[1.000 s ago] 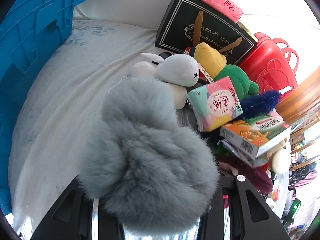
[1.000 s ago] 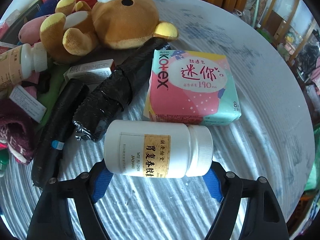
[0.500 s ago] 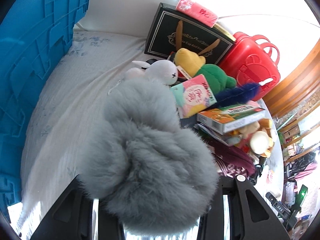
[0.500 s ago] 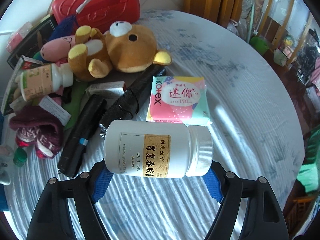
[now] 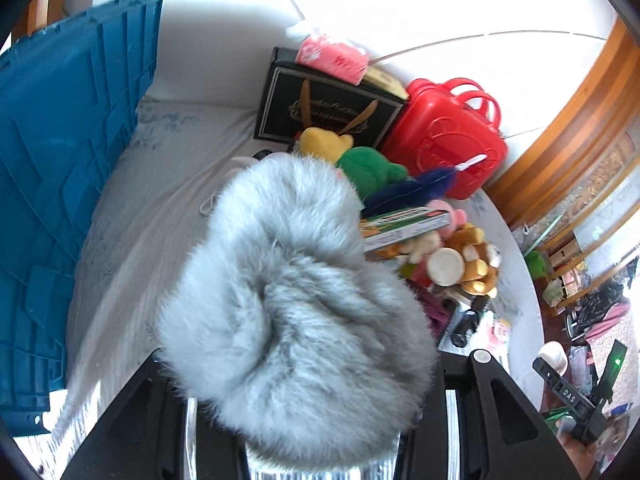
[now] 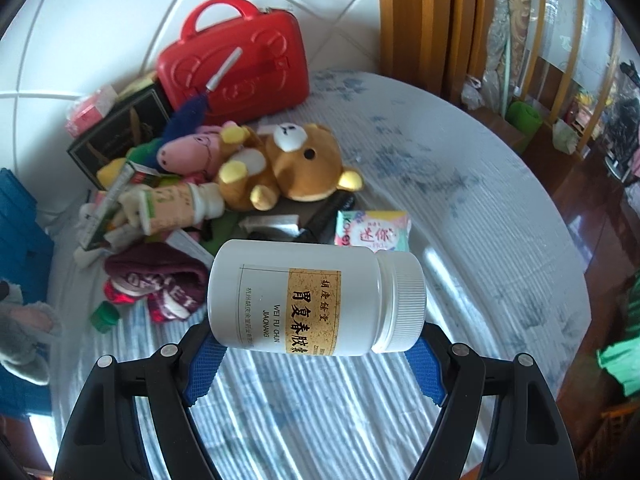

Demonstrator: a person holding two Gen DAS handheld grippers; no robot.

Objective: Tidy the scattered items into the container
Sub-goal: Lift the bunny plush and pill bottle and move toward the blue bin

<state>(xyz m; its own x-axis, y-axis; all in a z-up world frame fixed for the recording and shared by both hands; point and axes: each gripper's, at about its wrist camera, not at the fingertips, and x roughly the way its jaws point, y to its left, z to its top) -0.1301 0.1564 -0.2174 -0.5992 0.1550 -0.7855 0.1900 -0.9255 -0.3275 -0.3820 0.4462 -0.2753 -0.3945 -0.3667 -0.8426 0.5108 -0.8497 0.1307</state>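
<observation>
**Left wrist and right wrist: both grippers loaded, pile waiting**

Left wrist first. The left gripper (image 5: 304, 432) is squeezed nearly shut on a grey fur piece (image 5: 292, 320), which bulges out over the fingers and hides them; soft stuff like that needs a tight pinch or it would slip. It hangs clear of the white table (image 5: 132, 248). The blue container (image 5: 60, 184) stands close on the left, wall towards us, its inside out of sight. To the right lies the heap: a red case (image 5: 448, 140), a black box (image 5: 324, 108) with a pink packet (image 5: 332, 56) on top, a green plush (image 5: 368, 168).

Right wrist next. The right gripper (image 6: 316, 356) stands wide, its blue pads (image 6: 202, 372) pressing either end of a white pill bottle (image 6: 316, 300) held sideways, cap to the right. Gripping end to end stops the round body from rolling out, I would say. Below it, on the table, sit a brown bear (image 6: 304, 160), a pink plush (image 6: 188, 148), a maroon cloth (image 6: 160, 284), a small green cap (image 6: 104, 314) and a pad packet (image 6: 376, 232). A corner of the container shows at the far left.

Most of the tidying looks undone.
</observation>
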